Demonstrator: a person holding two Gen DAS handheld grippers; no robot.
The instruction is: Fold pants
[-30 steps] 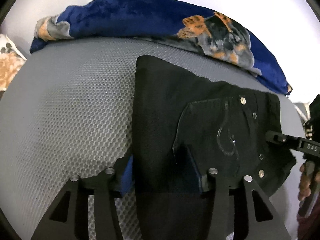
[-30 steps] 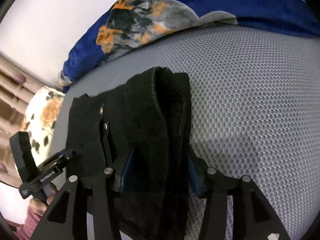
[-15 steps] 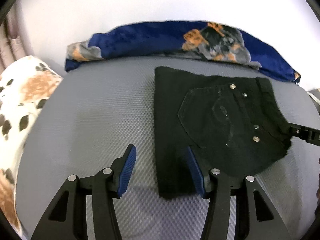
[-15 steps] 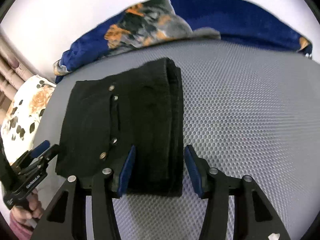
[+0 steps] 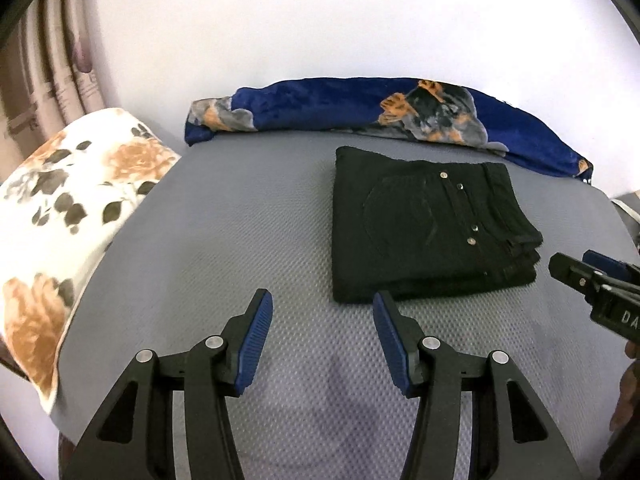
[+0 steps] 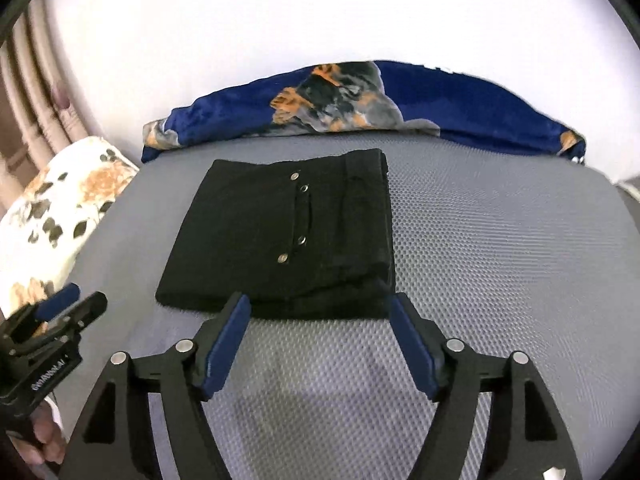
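The black pants (image 5: 424,224) are lying folded into a compact rectangle on the grey mesh bed surface (image 5: 224,232), back pocket and four metal rivets facing up. In the left wrist view the bundle is sitting right of centre; its left edge is running straight from far to near, while its right edge is showing the stacked layers of the fold. The left tongs (image 5: 322,340) are standing apart with nothing between the blue pads, and they are hovering over bare mesh just short of the bundle's near edge. The right tongs (image 6: 320,338) are also standing apart; their jaws have just been opening, and no cloth is lying between them, though the pad tips are appearing right at the bundle's near edge. Open mesh is extending to the left of the pants as far as the floral pillow (image 5: 68,216), and to the right of them in the right wrist view up to the bed's edge. A blue patterned blanket (image 5: 360,112) is lining the far edge of the bed, near the bundle's far side but apart from it. A white wall (image 5: 320,20) is rising behind it.
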